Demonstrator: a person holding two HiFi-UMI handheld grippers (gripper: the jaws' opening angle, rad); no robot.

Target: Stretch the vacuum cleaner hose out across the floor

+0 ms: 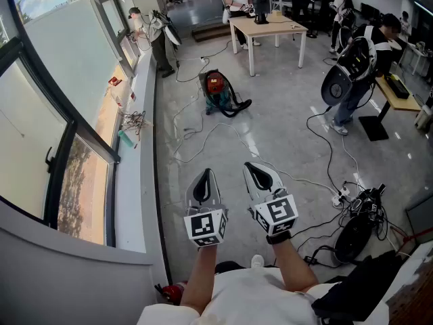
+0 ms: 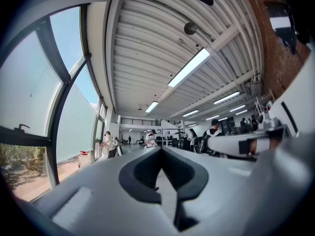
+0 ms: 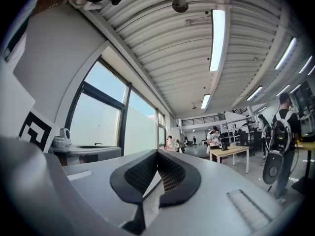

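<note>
The vacuum cleaner (image 1: 216,87), red on top with a teal body, stands on the grey floor well ahead of me. Its black hose (image 1: 237,105) lies curled close around its right side. Both grippers are held side by side in front of my body, far short of the vacuum. My left gripper (image 1: 206,175) is shut with nothing in it, its jaws pointing forward and up (image 2: 161,152). My right gripper (image 1: 256,168) is likewise shut and empty (image 3: 157,154). Neither gripper view shows the vacuum or hose.
A white cable (image 1: 203,135) snakes over the floor between me and the vacuum. A power strip (image 1: 338,198) with black cords and a dark machine (image 1: 357,230) lie at right. A window ledge (image 1: 135,147) runs along the left. A wooden table (image 1: 267,26) and several people stand farther back.
</note>
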